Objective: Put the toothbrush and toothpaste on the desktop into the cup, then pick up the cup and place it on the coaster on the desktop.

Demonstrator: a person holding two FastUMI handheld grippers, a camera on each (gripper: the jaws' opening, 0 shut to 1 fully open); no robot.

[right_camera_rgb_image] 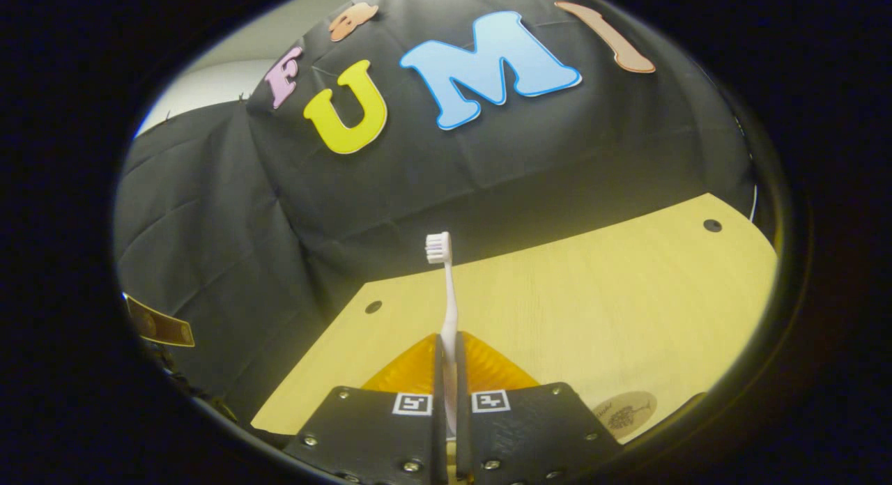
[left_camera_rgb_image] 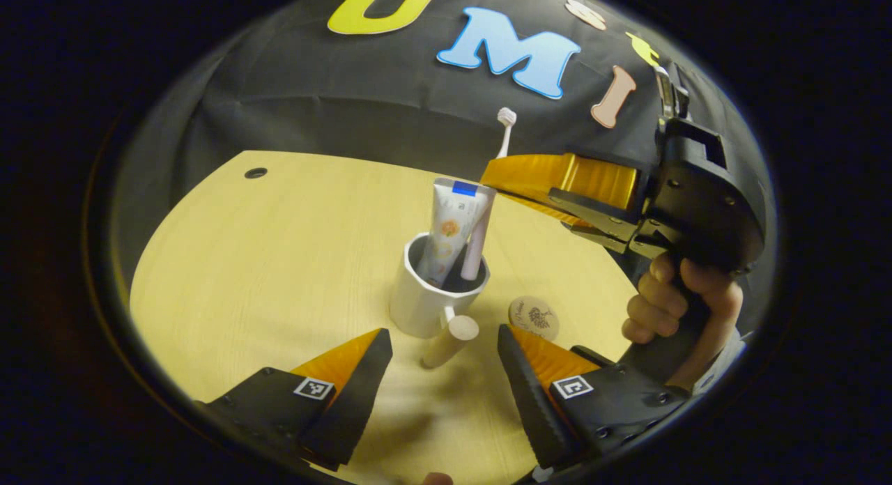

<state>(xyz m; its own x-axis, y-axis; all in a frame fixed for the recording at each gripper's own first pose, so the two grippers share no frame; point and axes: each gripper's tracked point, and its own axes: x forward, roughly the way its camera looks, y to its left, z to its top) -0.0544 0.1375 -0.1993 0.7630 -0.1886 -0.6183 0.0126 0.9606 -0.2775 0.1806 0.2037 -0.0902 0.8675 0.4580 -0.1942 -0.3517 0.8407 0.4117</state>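
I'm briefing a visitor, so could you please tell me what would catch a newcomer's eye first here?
Mid-desk, a white ceramic mug holds a white toothpaste tube. The right gripper is shut on a slim white-and-pink toothbrush, whose handle dips into the mug. The open left gripper faces the mug's wooden handle, with a round wooden coaster beside it.

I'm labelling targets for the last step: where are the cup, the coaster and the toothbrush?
cup [left_camera_rgb_image: 416,305]: left gripper view, white outer wall.
coaster [left_camera_rgb_image: 534,317]: left gripper view, round top face.
toothbrush [right_camera_rgb_image: 438,247]: right gripper view, bristle head.
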